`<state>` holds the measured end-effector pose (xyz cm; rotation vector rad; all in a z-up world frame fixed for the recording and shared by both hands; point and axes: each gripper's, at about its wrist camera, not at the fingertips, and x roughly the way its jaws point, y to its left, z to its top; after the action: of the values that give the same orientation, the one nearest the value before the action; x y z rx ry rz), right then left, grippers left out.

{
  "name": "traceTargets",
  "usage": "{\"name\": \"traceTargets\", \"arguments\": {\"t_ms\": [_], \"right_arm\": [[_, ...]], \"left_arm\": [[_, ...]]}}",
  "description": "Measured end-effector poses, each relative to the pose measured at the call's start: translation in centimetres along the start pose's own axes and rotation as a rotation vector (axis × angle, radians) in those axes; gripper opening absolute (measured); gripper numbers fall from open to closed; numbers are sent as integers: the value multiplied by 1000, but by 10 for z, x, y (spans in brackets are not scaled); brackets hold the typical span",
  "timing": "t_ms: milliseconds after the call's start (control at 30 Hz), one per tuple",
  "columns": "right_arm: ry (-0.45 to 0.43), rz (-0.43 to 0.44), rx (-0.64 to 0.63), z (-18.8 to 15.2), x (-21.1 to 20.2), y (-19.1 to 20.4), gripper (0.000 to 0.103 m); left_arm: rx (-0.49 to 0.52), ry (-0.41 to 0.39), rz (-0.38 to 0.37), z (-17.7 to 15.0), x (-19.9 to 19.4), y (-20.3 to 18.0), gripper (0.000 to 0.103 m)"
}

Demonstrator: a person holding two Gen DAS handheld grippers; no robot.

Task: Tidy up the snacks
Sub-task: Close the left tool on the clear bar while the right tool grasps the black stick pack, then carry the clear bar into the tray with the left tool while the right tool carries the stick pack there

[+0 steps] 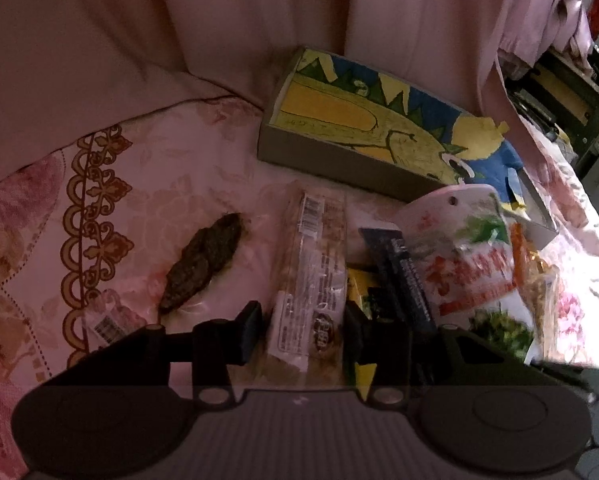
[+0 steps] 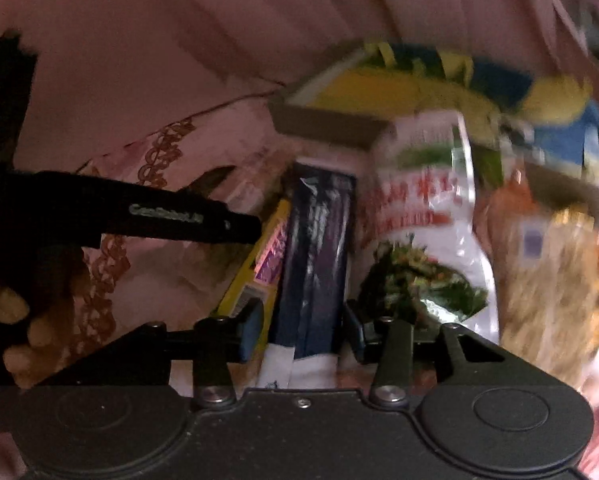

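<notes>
Snacks lie outside the cardboard tray (image 1: 331,160); left tool (image 1: 303,330) grasps a clear-wrapped bar (image 1: 313,276), right tool (image 2: 303,330) straddles a dark packet (image 2: 319,248).

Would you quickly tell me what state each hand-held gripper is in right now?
Left hand-held gripper: closed on the clear snack bar packet.
Right hand-held gripper: dark blue packet between its pads; grip cannot be told.

Bedspread (image 1: 171,168) left of box (image 1: 331,160) clear; right side crowded by snack packets (image 1: 471,264).

I see the bed sheet (image 1: 171,184) pink and floral with a gold lace border, and beside it the box (image 1: 363,120) yellow, blue, green.
</notes>
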<state>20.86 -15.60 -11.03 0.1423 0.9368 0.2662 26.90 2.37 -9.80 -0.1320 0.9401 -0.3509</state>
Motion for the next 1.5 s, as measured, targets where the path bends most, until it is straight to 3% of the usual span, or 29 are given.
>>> {"name": "traceTargets", "arguments": {"t_ms": [300, 633, 867, 967, 1100, 1167, 1367, 1500], "right_arm": [[6, -20, -9, -1, -3, 6, 33], [-92, -76, -139, -4, -30, 21, 31], [-198, -83, -124, 5, -57, 16, 31], [-237, -95, -97, 12, -64, 7, 31], [-308, -114, -77, 23, -70, -7, 31], [-327, -127, -73, 27, -71, -12, 31], [-466, -171, -39, 76, -59, -59, 31], [-476, -181, 27, 103, -36, -94, 31]], "left_arm": [[32, 3, 26, -1, -1, -8, 44], [-162, -29, -67, 7, -17, 11, 42], [-239, -80, -105, 8, -32, 14, 42], [-277, -123, -140, 8, -39, 17, 42], [-250, -219, -131, 15, -45, 10, 42], [-222, -251, -120, 28, -40, 2, 42], [-185, -375, -181, 82, -10, -27, 42], [-138, -428, -155, 101, 19, -39, 42]]}}
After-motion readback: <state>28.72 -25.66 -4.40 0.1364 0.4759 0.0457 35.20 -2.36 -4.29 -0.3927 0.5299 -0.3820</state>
